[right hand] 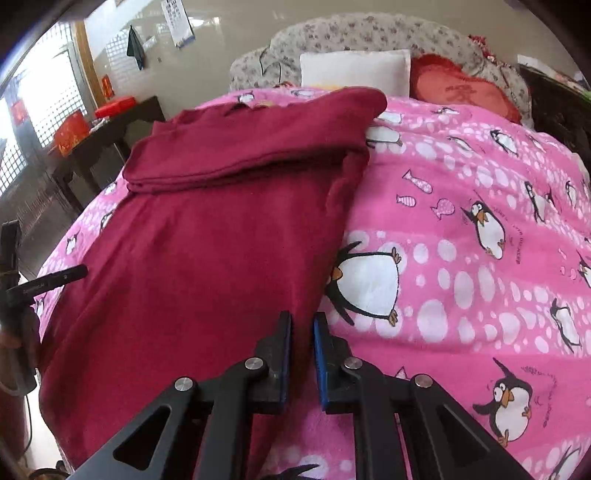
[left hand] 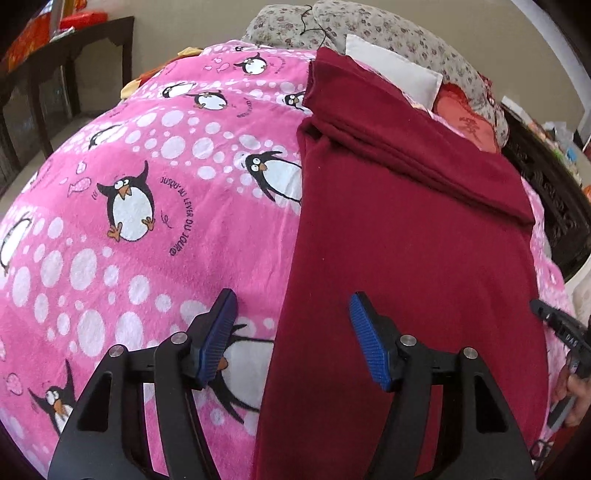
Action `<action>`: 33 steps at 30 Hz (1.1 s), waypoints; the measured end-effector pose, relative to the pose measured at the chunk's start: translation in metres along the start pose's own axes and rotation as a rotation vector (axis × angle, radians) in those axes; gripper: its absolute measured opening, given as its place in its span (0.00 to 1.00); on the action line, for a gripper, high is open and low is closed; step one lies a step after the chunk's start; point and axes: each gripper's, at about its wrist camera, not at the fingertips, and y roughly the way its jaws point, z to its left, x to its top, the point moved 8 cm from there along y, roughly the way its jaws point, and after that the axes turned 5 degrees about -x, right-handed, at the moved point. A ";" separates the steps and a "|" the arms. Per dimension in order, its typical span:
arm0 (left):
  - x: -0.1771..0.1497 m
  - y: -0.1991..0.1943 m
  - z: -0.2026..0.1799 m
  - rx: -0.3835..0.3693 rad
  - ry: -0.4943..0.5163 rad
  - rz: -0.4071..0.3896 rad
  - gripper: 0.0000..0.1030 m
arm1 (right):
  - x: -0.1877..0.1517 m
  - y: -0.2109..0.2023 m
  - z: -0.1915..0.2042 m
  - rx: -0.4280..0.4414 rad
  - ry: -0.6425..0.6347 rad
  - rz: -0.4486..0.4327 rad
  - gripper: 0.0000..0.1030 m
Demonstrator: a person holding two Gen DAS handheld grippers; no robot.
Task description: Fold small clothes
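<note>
A dark red garment [left hand: 406,240] lies flat on the pink penguin blanket [left hand: 129,221], with a folded-over band across its far end. My left gripper [left hand: 291,314] is open and empty, and straddles the garment's left edge from above. In the right wrist view the garment [right hand: 207,251] fills the left half. My right gripper [right hand: 303,325] hovers over the garment's right edge with its jaws nearly closed, a narrow gap between the blue pads [right hand: 319,350], and nothing visibly clamped. The right gripper shows at the right edge of the left wrist view [left hand: 561,328]. The left gripper shows at the left edge of the right wrist view [right hand: 44,284].
A white pillow [right hand: 354,72] and a red cushion [right hand: 461,88] lie at the bed's head against a floral headboard [right hand: 369,33]. A dark side table [right hand: 110,125] with red boxes stands left of the bed. Dark carved furniture [left hand: 554,199] stands on the other side.
</note>
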 end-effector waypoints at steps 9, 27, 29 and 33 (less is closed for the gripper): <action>-0.034 -0.038 0.007 -0.107 -0.054 0.079 0.62 | -0.057 -0.053 0.019 0.270 0.074 0.122 0.52; -0.086 -0.052 -0.015 -0.092 0.117 0.180 0.90 | -0.104 -0.057 0.053 0.566 0.145 0.127 0.53; -0.086 -0.050 -0.017 -0.086 0.129 0.185 0.90 | -0.106 -0.061 0.057 0.589 0.146 0.121 0.53; -0.083 -0.049 -0.016 -0.119 0.113 0.197 0.90 | -0.111 -0.071 0.061 0.621 0.121 0.131 0.54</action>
